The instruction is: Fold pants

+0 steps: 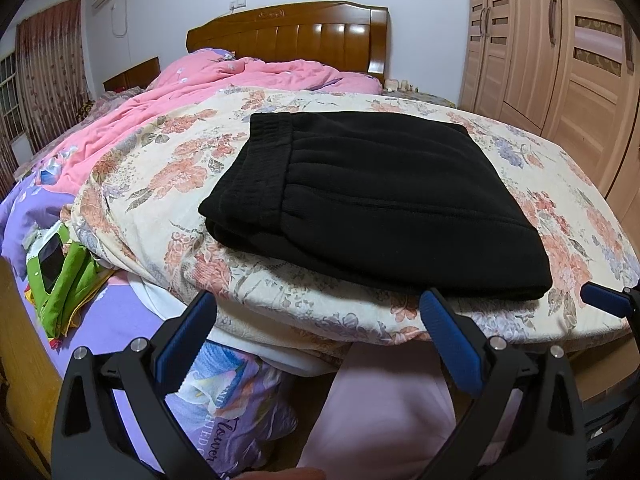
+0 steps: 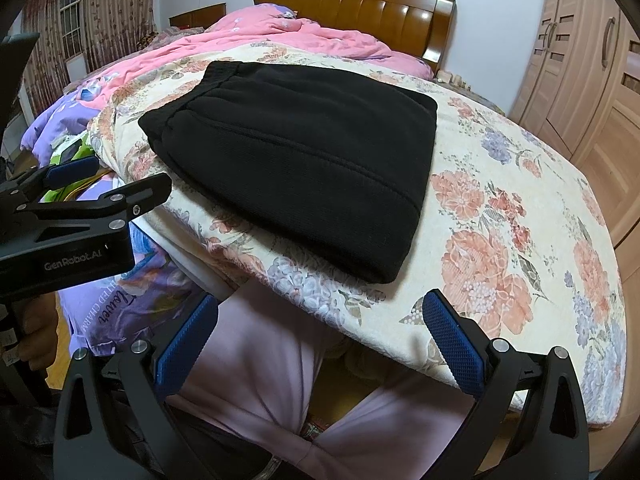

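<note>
Black pants (image 1: 376, 200) lay folded mid-frame on the floral bed cover (image 1: 160, 176); left gripper (image 1: 320, 344) and right gripper (image 2: 320, 344) fingers spread, apparently holding nothing.

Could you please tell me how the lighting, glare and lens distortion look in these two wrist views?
Left wrist view: even indoor light, bright glare streaks on the glossy wooden headboard, and the bed edge bows from fisheye distortion. Right wrist view: the folded black pants read nearly featureless dark, the tan wardrobe curves at the rim, and the corners vignette black.
</note>
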The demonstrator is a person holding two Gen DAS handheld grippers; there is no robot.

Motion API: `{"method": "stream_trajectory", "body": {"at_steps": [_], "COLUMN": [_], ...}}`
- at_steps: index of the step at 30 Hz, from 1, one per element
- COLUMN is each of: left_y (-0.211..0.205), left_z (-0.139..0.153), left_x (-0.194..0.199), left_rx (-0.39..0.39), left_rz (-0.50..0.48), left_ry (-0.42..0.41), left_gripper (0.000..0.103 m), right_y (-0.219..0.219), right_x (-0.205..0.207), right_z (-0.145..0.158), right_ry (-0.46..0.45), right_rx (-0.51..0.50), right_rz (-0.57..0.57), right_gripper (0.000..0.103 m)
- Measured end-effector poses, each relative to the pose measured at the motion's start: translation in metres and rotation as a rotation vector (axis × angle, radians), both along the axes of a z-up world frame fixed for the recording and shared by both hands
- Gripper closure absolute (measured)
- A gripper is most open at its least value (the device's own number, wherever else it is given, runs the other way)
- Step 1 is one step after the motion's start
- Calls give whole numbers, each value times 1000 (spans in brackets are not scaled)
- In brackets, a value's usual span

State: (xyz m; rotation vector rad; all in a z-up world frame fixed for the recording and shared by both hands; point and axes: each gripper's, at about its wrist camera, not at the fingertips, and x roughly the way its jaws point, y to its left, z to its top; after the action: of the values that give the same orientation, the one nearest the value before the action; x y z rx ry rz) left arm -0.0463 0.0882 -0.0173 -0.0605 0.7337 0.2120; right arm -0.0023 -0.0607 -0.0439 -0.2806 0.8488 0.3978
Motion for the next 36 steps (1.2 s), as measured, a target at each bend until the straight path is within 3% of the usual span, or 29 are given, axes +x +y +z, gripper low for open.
{"method": "stream_trajectory", "body": {"at_steps": [9,19,28,36], "left_y": [-4,-7,-18,-17], "left_z": [1,9,12,12], "left_x": [-5,-10,-10,-11], "left_rx": [66,79,176,167], "left_rz": [-13,-48,-43,-46], "left_ry": [-7,-48,-44,-40], "left_gripper": [1,1,1,1], "right_y": [0,-3,-5,-5], "right_x": [0,2,3,3], "right_z": [0,-2,-2,-2], "right_ry": [7,21,23,23], "right_rx": [3,9,12,13], "right_rz": [-8,-26,-29,-29], "right_gripper": [4,4,4,4]}}
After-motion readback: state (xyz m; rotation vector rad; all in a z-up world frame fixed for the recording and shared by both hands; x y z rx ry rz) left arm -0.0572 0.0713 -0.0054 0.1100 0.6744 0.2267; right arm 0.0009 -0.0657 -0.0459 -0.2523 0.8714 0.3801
